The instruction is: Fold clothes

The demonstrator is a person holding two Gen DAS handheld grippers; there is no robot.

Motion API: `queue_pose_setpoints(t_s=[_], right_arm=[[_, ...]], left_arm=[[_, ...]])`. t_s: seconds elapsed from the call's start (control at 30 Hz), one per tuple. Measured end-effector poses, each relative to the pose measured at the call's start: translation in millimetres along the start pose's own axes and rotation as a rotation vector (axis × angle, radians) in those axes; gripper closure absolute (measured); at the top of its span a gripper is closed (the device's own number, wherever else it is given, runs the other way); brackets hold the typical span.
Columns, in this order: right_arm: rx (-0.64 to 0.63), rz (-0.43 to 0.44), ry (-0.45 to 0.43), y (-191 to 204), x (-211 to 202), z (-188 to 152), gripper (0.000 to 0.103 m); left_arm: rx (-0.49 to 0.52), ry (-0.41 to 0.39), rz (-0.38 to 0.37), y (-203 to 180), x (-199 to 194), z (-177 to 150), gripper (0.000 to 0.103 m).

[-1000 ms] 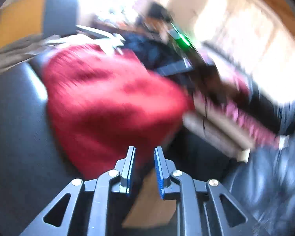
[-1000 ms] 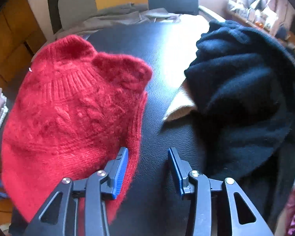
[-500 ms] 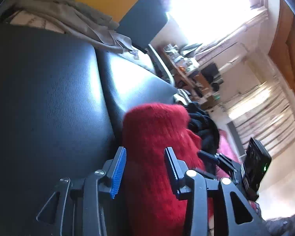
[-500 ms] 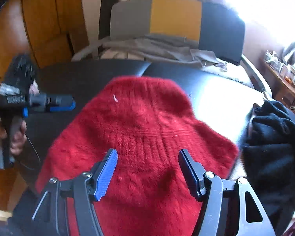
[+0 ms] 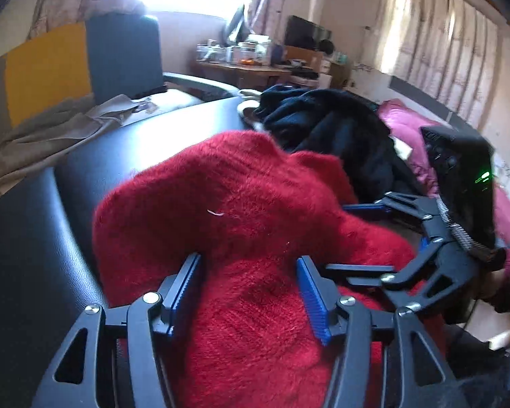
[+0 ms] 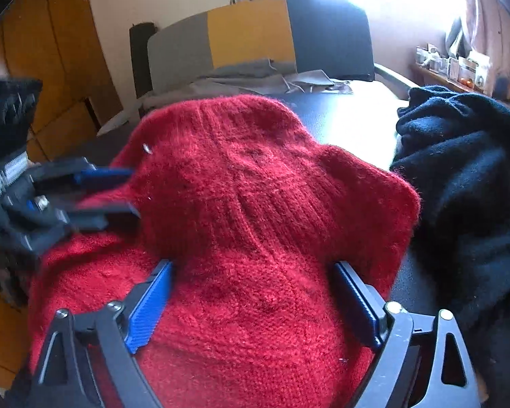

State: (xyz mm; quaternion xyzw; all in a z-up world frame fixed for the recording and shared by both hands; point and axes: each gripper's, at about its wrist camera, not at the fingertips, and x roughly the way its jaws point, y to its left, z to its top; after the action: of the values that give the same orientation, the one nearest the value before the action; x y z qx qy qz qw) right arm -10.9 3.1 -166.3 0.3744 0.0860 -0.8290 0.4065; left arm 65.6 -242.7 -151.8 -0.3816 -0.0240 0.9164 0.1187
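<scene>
Red sweater beside black garment pile

1. Sweater — deep red, fuzzy knit with ribbed bands.
2. Garment pile — black.
3. Table — glossy black.
4. Chair back in grey, yellow and dark panels.
5. Gripper pads blue, frames black.
6. Cloth: pink.

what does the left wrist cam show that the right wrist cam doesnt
Only the left wrist view shows the pink fabric beyond the dark pile and the curtained wall at right.

Only the right wrist view shows the wooden panelling at left.

Both show the red sweater on the black table, the dark garment pile, the grey cloth, and both opening grippers, left gripper and right gripper, with sweater between their jaws.
</scene>
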Motion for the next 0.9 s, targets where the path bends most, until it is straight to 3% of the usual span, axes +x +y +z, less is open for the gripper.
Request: queue_pose_setpoints(t_s=[0.2, 0.4, 0.53, 0.67, 0.7, 0.73, 0.83, 0.9], right_arm=[[0.014, 0.007, -0.052, -14, 4, 4, 0.007], [0.027, 0.006, -0.071, -22, 7, 7, 0.007], [0.013, 0.005, -0.051, -21, 7, 12, 0.006], [-0.034, -0.033, 0.037, -12, -11, 28, 0.008], [-0.056, -0.039, 0.031, -8, -21, 31, 0.013], [-0.084, -0.021, 0.02, -2, -34, 34, 0.018], [-0.181, 0.086, 0.017, 24, -66, 33, 0.022], [-0.256, 0.111, 0.081, 42, -64, 17, 0.024]], left_arm=[[-0.044, -0.015, 0.114, -3, 13, -1, 0.043], [-0.059, -0.042, 0.153, -4, 15, 0, 0.041], [-0.051, -0.066, 0.146, -4, 1, 3, 0.042], [-0.163, -0.122, 0.085, 15, -38, 11, 0.042], [-0.182, -0.135, 0.087, 20, -45, 11, 0.042], [-0.193, -0.145, 0.097, 24, -52, 10, 0.043], [-0.206, -0.138, 0.074, 26, -58, 4, 0.043], [-0.177, -0.107, 0.062, 18, -51, -2, 0.043]])
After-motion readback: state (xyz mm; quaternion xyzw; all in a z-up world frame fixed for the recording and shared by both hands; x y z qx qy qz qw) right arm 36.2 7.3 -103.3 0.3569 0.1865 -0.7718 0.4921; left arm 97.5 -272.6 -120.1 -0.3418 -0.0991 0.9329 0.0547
